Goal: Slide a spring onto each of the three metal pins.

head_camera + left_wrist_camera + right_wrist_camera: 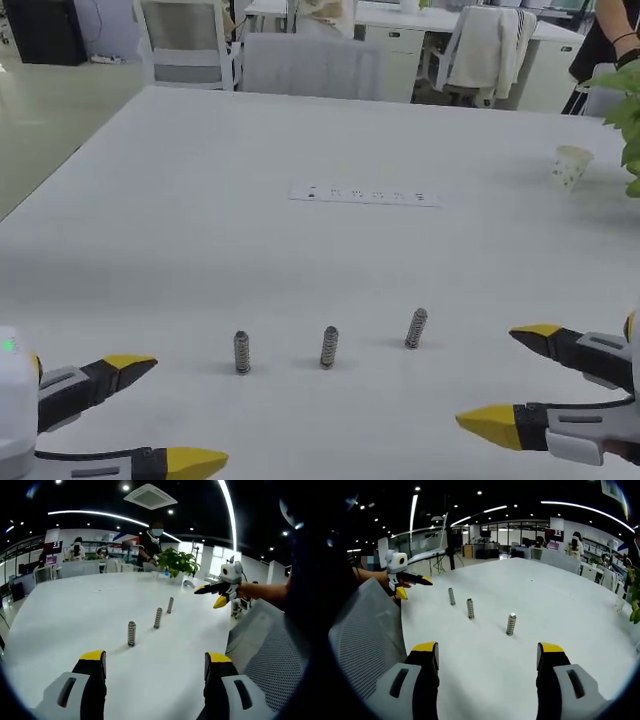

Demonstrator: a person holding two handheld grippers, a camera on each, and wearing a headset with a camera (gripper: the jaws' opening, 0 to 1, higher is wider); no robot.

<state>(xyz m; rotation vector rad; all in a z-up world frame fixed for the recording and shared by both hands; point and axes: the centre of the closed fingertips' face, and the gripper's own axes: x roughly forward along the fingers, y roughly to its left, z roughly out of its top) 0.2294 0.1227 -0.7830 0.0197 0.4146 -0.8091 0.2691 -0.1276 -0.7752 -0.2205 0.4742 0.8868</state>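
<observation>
left claw [190, 412] and right claw [485, 376] gape empty; all three pins [329, 347] on the tabletop [350, 270] look spring-clad, so withdraw without nudging them.

Bright, even ceiling light, soft shadows — fisheye bending at edges

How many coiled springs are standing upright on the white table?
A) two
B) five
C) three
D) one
C, since a left spring, a middle spring and a right spring stand upright in a row on the table.
</observation>
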